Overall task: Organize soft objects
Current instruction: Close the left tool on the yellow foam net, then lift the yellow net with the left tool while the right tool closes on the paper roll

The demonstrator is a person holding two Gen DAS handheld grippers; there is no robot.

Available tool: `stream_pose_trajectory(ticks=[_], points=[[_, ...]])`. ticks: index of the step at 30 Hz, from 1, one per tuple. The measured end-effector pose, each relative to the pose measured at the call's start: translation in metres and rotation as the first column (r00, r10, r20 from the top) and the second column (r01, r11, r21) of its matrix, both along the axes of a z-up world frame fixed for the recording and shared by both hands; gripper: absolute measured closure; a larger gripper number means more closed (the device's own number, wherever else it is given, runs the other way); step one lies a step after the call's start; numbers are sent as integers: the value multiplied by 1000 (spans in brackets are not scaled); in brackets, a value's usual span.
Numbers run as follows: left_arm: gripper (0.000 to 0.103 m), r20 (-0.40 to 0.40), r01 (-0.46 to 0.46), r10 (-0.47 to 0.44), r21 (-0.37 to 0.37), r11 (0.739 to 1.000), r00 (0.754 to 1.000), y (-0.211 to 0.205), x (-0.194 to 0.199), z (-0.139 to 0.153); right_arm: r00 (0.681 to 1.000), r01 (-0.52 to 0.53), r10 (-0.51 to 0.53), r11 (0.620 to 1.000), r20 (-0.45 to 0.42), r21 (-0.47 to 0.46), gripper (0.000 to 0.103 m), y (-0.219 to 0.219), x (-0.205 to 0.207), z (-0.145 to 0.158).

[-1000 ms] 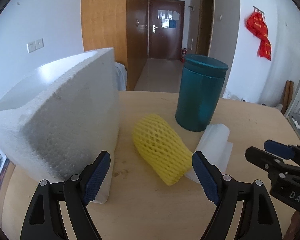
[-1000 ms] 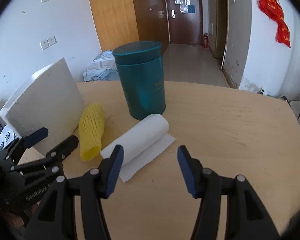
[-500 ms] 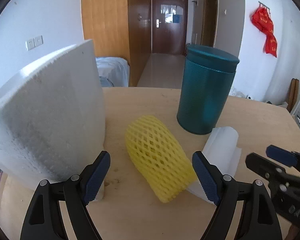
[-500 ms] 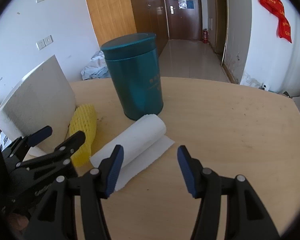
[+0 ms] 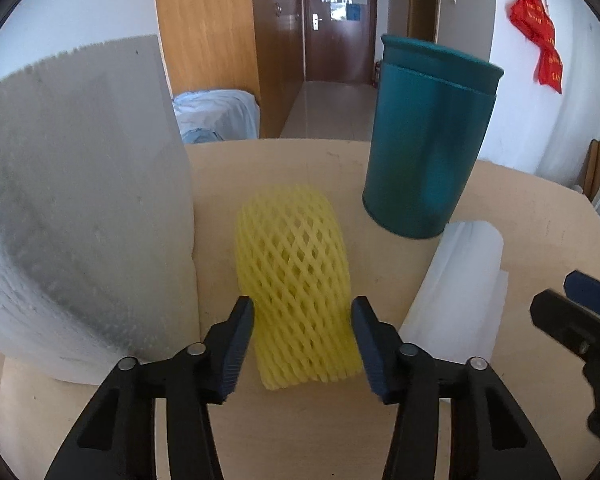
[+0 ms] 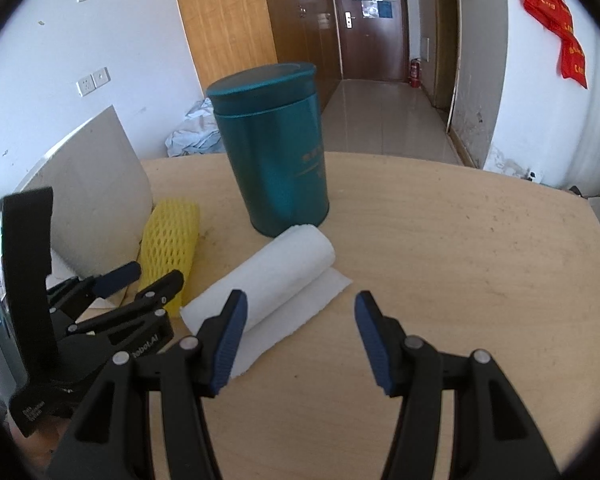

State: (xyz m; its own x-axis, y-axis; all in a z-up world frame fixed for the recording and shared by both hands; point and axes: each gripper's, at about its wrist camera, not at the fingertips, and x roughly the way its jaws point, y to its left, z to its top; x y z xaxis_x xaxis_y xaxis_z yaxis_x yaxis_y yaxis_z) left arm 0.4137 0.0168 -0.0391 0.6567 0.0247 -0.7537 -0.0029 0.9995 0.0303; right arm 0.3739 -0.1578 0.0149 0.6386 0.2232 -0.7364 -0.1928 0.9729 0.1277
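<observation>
**A:** Foam first, biggest to smallest: the white foam block (image 5: 80, 208) fills the left half of the left wrist view, the teal canister (image 5: 428, 152) stands upper right of centre, the paper towel roll (image 5: 456, 280) lies at lower right, and the yellow foam net sleeve (image 5: 296, 280) lies on the wooden table (image 5: 300, 432) in the middle, its near end between the fingers of the left gripper (image 5: 302, 344).

**B:** Is it gripped yet?

**A:** Looks like the pads just meet its sides; the jaws have just been closing around it. I'd count that as a light hold on the sleeve (it barely dents). To do it well, I'd squeeze gently, since the mesh will collapse, and lift straight away from the foam block just beside it.

**B:** And the other claw?

**A:** The right gripper (image 6: 298, 340) hovers half spread and empty in the lower centre of its view, one fingertip over the towel roll's near end.

**B:** What differs from a second ago?

**A:** The left jaws stood wide on either side of the sleeve then, and the sleeve sat further up the frame; now it is larger and lower. The right view barely changed.
</observation>
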Motion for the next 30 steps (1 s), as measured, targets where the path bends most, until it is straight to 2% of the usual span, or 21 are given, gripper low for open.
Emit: stream_pose_trajectory(ticks=[3, 6, 8, 10, 22, 30], points=[[56, 8, 5, -5, 15, 1000, 1000, -1, -2, 0, 1000, 0, 0, 1000, 3, 0, 43, -1, 0, 0], [71, 7, 9, -9, 11, 1000, 1000, 0, -1, 0, 1000, 2, -2, 1000, 3, 0, 43, 0, 0, 0], [87, 5, 16, -16, 12, 1000, 1000, 0, 2, -5, 1000, 3, -3, 1000, 2, 3, 43, -1, 0, 0], [91, 10, 30, -30, 17, 999, 1000, 1, 1, -6, 1000, 4, -4, 1000, 3, 4, 43, -1, 0, 0], [93, 112, 66, -69, 23, 998, 991, 10, -24, 14, 1000, 6, -5, 1000, -30, 18, 43, 6, 5, -3], [93, 158, 101, -99, -3, 995, 982, 18, -55, 28, 998, 20, -19, 1000, -60, 9, 43, 16, 8, -8]])
